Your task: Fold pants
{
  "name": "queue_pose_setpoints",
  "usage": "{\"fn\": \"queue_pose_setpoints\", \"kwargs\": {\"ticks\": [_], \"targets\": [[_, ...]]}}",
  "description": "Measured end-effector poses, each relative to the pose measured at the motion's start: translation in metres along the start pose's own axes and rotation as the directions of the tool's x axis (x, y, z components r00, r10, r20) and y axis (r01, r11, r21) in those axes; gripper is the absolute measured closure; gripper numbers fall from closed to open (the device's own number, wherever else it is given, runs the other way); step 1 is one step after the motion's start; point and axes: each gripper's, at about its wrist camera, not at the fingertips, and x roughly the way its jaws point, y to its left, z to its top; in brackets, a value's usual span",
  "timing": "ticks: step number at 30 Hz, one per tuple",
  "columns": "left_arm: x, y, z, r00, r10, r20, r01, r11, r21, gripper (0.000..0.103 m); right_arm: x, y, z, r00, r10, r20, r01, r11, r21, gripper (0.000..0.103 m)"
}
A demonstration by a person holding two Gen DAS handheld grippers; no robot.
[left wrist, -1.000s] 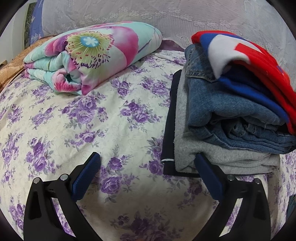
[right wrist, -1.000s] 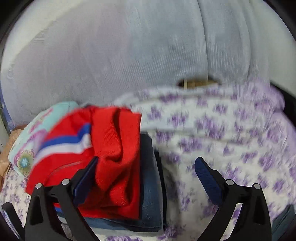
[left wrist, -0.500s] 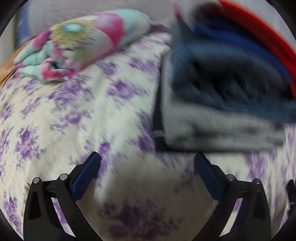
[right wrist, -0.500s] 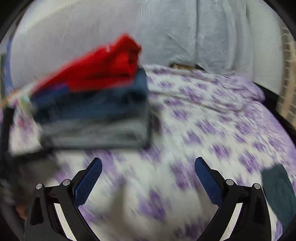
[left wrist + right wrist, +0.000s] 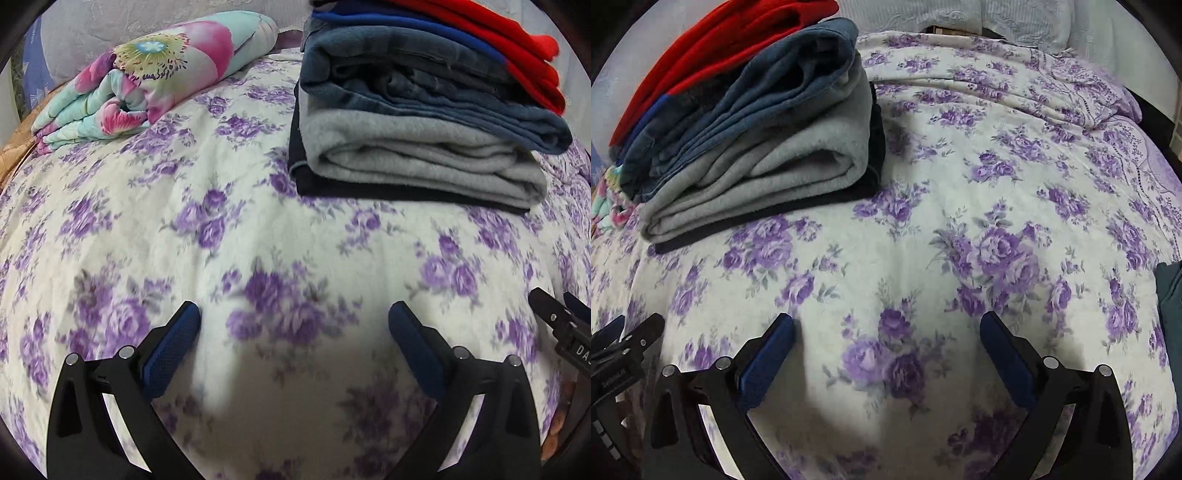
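Both grippers have drawn back from the stack of folded clothes point(image 5: 413, 122), which a second ago filled the near field of each view and now lies well apart from them, farther up the purple-flowered white bedspread point(image 5: 229, 229). The left gripper point(image 5: 293, 325) and right gripper point(image 5: 886, 336) hover over bare bedspread, jaws spread wide, nothing between the blue pads. This retreat suggests the latest garment is folded and stacked, and another is to be fetched.

Count in the stack: one red knit with a blue band point(image 5: 517, 40) on top, one pair of blue denim pants point(image 5: 424, 85), one grey fleece garment point(image 5: 406, 147), one black garment point(image 5: 317, 184) at the bottom; four items. One flower-printed turquoise and pink quilt roll point(image 5: 147, 74) lies beside the stack. One dark teal cloth point(image 5: 1171, 306), possibly the next pants, shows at the right edge of the right wrist view.
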Motion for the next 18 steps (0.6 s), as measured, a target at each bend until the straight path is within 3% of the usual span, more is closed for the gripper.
{"fn": "queue_pose_setpoints", "kwargs": {"ticks": [4, 7, 9, 11, 14, 16, 18], "targets": [[-0.017, 0.0, -0.015, 1.0, 0.002, 0.013, -0.002, 0.999, -0.035, 0.004, -0.018, 0.003, -0.02, 1.0, 0.025, 0.012, -0.024, 0.996, -0.081, 0.003], [-0.046, -0.001, -0.028, 0.993, 0.013, 0.12, -0.006, 0.998, -0.065, 0.004, -0.022, -0.002, -0.018, 0.999, 0.048, 0.015, -0.047, 0.996, -0.075, 0.003], [-0.078, -0.007, -0.033, 0.972, -0.018, 0.233, 0.028, 0.999, -0.039, 0.004, -0.032, -0.007, -0.016, 0.996, 0.075, 0.054, -0.073, 0.996, -0.047, 0.003], [-0.11, -0.022, -0.031, 0.941, 0.013, 0.338, -0.016, 1.0, 0.005, 0.004, -0.05, -0.011, -0.01, 0.989, 0.05, 0.138, -0.046, 0.999, -0.028, 0.003], [-0.151, -0.048, -0.023, 0.892, 0.084, 0.444, -0.122, 0.991, 0.059, 0.004, -0.095, -0.009, 0.002, 0.954, 0.015, 0.299, -0.002, 0.999, -0.044, 0.003], [-0.17, -0.06, -0.008, 0.882, 0.054, 0.468, -0.11, 0.99, 0.094, 0.004, -0.124, -0.011, 0.012, 0.921, 0.025, 0.389, -0.011, 0.999, -0.039, 0.003], [-0.183, -0.068, 0.018, 0.887, 0.047, 0.46, -0.109, 0.988, 0.108, 0.004, -0.151, -0.014, 0.031, 0.896, 0.031, 0.442, -0.026, 1.0, -0.019, 0.003]]}}
